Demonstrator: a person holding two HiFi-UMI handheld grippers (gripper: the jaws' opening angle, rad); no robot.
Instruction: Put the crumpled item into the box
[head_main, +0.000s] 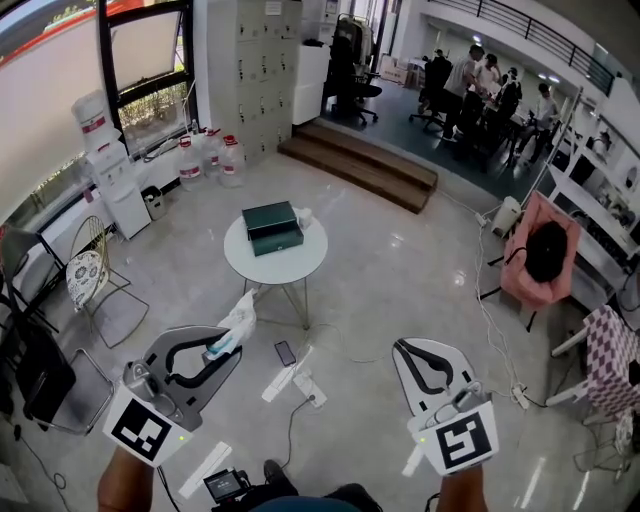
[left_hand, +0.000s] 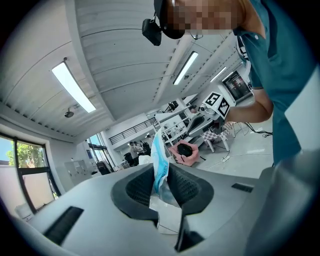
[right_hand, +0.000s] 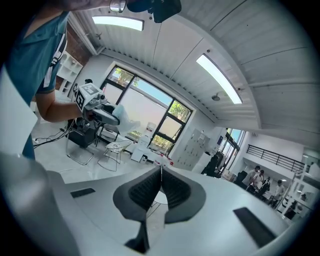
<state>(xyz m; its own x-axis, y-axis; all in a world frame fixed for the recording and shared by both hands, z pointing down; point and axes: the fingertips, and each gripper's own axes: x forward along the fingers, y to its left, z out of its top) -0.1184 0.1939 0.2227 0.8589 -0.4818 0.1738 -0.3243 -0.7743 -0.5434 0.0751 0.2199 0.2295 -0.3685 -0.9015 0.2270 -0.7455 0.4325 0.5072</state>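
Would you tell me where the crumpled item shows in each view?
Head view: crumpled item lower left, sticking out of the left gripper.
Left gripper view: centre, pinched between the jaws.
Right gripper view: upper left, small, at that gripper's tip.
Shared landmark: the left gripper, holding it in all three.

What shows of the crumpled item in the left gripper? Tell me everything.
The crumpled item is a thin, creased piece, white with a light blue band, like soft film or fabric. The left gripper pinches it between its pads, the free end sticking out past the tips. It hangs above the floor, touching nothing else, short of the dark green box.
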